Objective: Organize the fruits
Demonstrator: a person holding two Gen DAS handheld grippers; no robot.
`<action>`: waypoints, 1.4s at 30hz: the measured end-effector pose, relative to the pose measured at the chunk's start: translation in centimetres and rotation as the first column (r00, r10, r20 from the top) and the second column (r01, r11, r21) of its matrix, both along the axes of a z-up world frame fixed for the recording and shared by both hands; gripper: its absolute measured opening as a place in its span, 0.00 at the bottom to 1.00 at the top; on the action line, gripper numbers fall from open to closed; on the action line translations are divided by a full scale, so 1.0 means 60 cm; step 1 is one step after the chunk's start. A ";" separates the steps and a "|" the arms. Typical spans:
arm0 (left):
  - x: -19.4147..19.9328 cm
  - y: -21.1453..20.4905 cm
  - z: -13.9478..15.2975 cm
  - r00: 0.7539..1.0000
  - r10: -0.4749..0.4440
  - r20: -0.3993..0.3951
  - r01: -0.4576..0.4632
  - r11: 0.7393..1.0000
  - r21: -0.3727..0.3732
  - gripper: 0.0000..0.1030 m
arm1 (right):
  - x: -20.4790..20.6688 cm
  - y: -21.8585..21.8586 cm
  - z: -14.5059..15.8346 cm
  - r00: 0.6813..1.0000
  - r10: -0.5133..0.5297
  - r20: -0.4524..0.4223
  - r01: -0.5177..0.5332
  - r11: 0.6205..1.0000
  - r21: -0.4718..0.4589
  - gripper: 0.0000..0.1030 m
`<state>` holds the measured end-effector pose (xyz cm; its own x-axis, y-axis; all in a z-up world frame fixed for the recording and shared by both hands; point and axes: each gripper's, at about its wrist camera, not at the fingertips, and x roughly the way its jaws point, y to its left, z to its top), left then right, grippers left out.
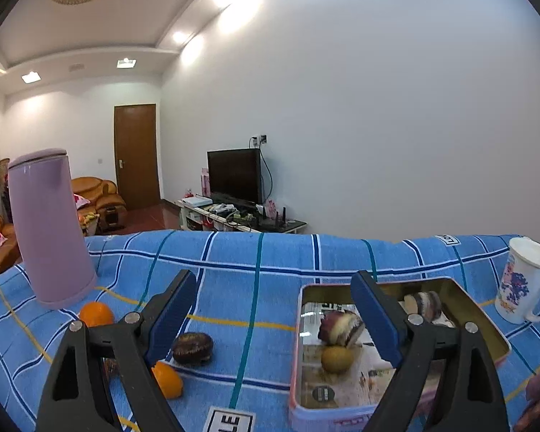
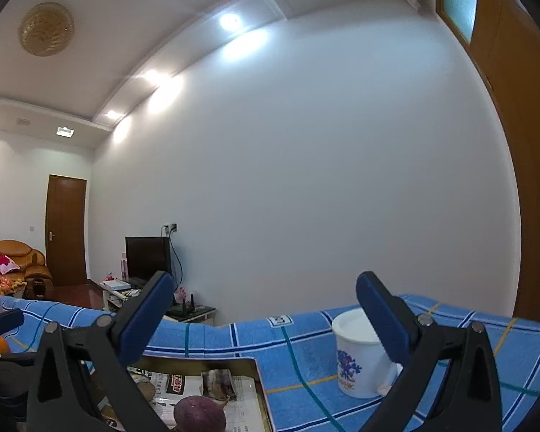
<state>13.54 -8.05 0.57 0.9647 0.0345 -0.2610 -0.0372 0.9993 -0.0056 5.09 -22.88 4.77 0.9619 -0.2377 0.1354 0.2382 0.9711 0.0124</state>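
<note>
In the left wrist view my left gripper (image 1: 273, 284) stands open over the blue checked cloth with nothing between its fingers. Its right finger is above an open pink tin (image 1: 294, 360). A purple fruit (image 1: 340, 327) and a brownish-green round fruit (image 1: 336, 358) lie in the tin. Left of the tin, on the cloth, lie a dark brown fruit (image 1: 192, 347) and two oranges (image 1: 96, 314) (image 1: 167, 378). My right gripper (image 2: 264, 284) is open and empty, raised over the tin's far corner (image 2: 257, 363). A purple fruit (image 2: 199, 414) lies in the tin below it.
A tall lilac flask (image 1: 50, 226) stands at the table's far left. A white lidded mug (image 1: 525, 280) (image 2: 360, 356) stands right of the tin. Beyond the table's far edge are a television stand, a sofa and a door.
</note>
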 end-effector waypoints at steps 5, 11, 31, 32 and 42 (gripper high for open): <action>-0.011 -0.005 -0.002 1.000 -0.023 -0.018 0.023 1.000 0.014 0.87 | -0.014 0.007 -0.001 1.000 -0.012 -0.016 0.012 1.000 -0.020 1.00; -0.036 -0.026 -0.002 0.996 -0.082 -0.034 0.085 0.992 0.093 0.87 | -0.028 0.003 -0.004 0.999 -0.019 -0.040 0.019 1.000 -0.013 1.00; -0.066 0.015 -0.001 0.990 -0.130 -0.063 0.132 0.991 0.027 0.87 | -0.067 -0.016 -0.012 0.997 -0.026 -0.077 0.034 0.993 0.110 1.00; -0.067 0.015 -0.002 0.989 -0.129 -0.071 0.131 0.991 0.034 0.87 | -0.070 -0.014 -0.012 0.996 -0.027 -0.080 0.036 0.993 0.111 1.00; -0.063 0.065 -0.012 0.986 -0.109 -0.129 0.123 0.987 0.104 0.87 | -0.073 -0.004 -0.019 0.988 0.030 -0.149 -0.001 0.981 0.193 1.00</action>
